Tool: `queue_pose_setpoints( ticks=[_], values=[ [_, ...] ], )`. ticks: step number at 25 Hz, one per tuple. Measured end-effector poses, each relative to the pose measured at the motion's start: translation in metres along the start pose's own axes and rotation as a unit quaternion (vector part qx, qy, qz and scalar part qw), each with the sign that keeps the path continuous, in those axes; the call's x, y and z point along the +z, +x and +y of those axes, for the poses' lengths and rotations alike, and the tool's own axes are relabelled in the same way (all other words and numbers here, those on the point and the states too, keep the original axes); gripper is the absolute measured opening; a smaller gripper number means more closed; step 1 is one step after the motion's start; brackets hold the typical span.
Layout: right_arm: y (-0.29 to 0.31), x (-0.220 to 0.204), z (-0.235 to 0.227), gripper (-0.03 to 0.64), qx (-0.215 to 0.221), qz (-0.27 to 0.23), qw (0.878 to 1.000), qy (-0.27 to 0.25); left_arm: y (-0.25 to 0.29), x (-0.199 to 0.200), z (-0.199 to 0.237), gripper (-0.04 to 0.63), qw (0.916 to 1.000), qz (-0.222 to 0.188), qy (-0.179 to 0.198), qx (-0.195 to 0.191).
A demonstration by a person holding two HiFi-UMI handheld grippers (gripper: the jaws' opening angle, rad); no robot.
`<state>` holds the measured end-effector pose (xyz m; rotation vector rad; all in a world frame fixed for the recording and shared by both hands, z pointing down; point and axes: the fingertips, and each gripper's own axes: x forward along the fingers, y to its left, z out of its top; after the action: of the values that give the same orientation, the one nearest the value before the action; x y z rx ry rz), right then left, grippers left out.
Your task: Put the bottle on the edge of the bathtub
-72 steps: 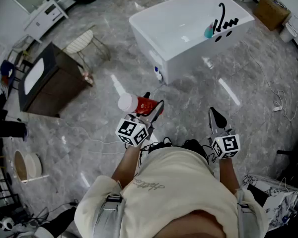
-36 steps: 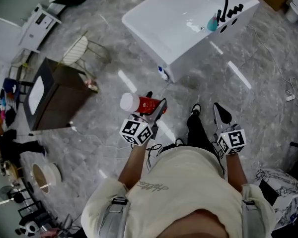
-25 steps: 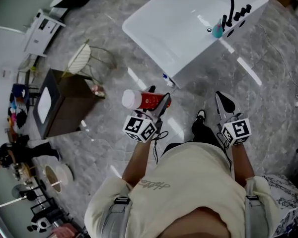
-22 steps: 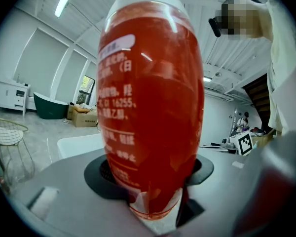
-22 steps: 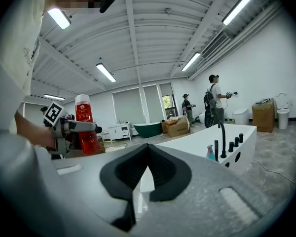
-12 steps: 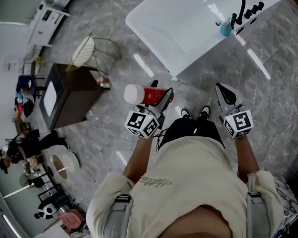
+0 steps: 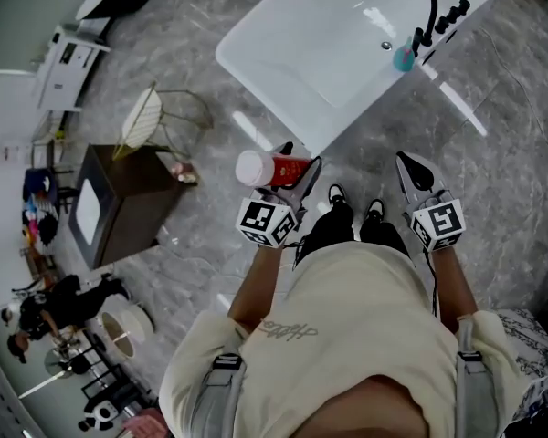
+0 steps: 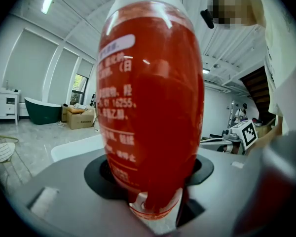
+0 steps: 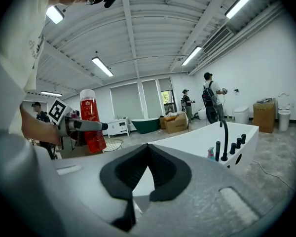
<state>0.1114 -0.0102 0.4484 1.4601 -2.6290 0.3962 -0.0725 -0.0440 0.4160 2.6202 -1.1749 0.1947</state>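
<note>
Red bottle [image 7: 283, 170] clamped between left gripper [image 7: 301, 156] jaws, right gripper [image 7: 411, 166] closed on nothing — looks like carry phase — next: stand it on the bathtub [image 7: 263, 97] rim.

A dark wooden cabinet [image 7: 128, 203] is standing on the grey marbled floor [image 7: 511, 153], with a wire-framed chair [image 7: 151, 117] sitting just beside it. A white shelf unit [image 7: 62, 57] is standing well apart from both. In the right gripper view, a dark green tub [image 9: 147, 124] and a cardboard box [image 9: 176, 123] are resting near the windows. A person with a backpack [image 9: 211, 100] is standing to the right of the box.
</note>
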Motion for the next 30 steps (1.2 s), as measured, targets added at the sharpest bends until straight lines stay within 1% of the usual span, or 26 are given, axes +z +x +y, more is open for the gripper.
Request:
queue_pose_setpoints(
  ticks=[2,5,8,11,15,20,24,30],
  values=[
    [0.009,0.005,0.001,0.002,-0.017,-0.001,1.0,0.002,0.007,-0.002,0.011,0.296,0.9998,0.006,0.013,-0.015],
    [0.022,0.013,0.01,0.001,-0.031,-0.003,0.999,0.008,0.015,-0.005,0.028,0.296,0.9988,0.018,0.028,-0.036],
    [0.027,0.011,0.016,0.002,-0.048,0.016,0.999,0.008,0.028,-0.021,0.038,0.297,0.9968,0.036,0.039,-0.061],
    [0.034,-0.004,0.02,0.0,-0.064,0.04,0.997,0.013,0.043,-0.043,0.05,0.298,0.9934,0.058,0.051,-0.084],
    [0.037,-0.032,0.026,0.002,-0.081,0.072,0.994,0.028,0.064,-0.074,0.061,0.298,0.9892,0.069,0.069,-0.109],
    [0.044,-0.068,0.029,0.001,-0.078,0.105,0.99,0.052,0.103,-0.121,0.072,0.298,0.9856,0.076,0.093,-0.119],
    [0.049,-0.103,0.028,0.002,-0.069,0.135,0.986,0.072,0.137,-0.174,0.081,0.298,0.9818,0.095,0.112,-0.12],
    [0.041,-0.137,0.006,0.002,-0.087,0.162,0.978,0.094,0.18,-0.238,0.09,0.296,0.976,0.117,0.133,-0.127]
  ],
)
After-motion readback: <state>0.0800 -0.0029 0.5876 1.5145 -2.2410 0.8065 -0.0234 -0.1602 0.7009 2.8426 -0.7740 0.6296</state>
